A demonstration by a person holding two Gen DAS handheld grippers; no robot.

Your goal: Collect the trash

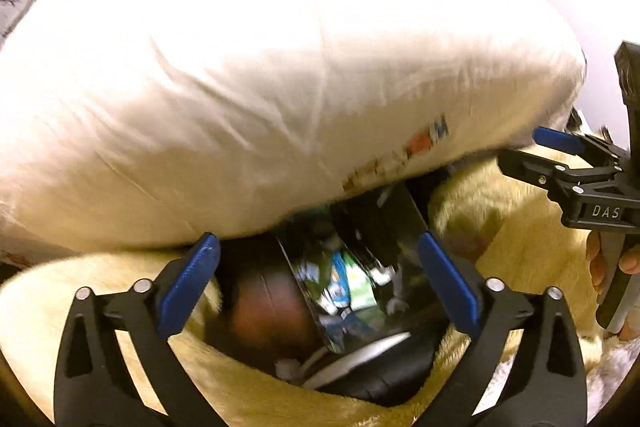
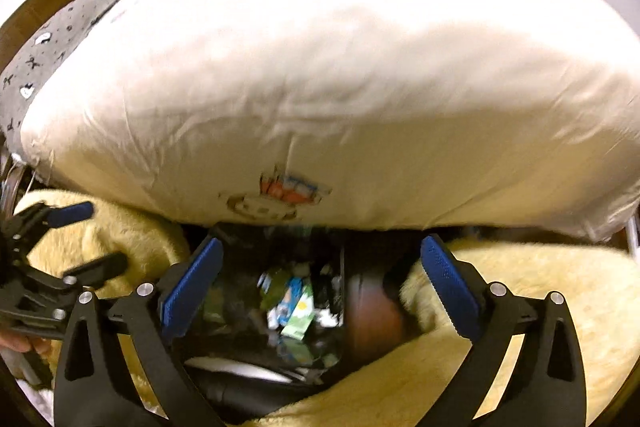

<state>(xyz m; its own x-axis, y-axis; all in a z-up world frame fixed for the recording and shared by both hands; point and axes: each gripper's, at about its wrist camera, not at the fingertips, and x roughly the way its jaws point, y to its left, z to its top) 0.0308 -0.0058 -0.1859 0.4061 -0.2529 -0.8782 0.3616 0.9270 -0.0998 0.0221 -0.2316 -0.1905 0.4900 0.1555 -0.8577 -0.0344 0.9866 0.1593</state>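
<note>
- Already, much of the trash [image 2: 294, 311] sat collected: green and blue cartons and wrappers lay in a heap inside the black bin bag [image 1: 362, 275], low in the gap between the bedding.
- Your left gripper [image 1: 320, 275] hovered over the bag's mouth with its jaws spread wide and nothing between the blue pads.
- Your right gripper [image 2: 322, 279] hung likewise agape and empty above the same heap; from the left wrist view it showed at the right edge [image 1: 532, 151], its fingers near the pillow's corner.
- A large white pillow [image 2: 340, 87], with a small cartoon print near its lower edge, loomed over the far side of the bag and hid that part of the opening.
- Yellow fleece blanket [image 1: 512, 223] folded around the bag on both sides, pressing close to its rim.
- Grey patterned fabric [image 2: 60, 39] and clutter lay beyond the pillow's far left corner; whether loose rubbish remained there could not be told through the blur.
- Judged from this, you stood between pieces: neither tool carried anything, and what was left to gather lay out of sight.
</note>
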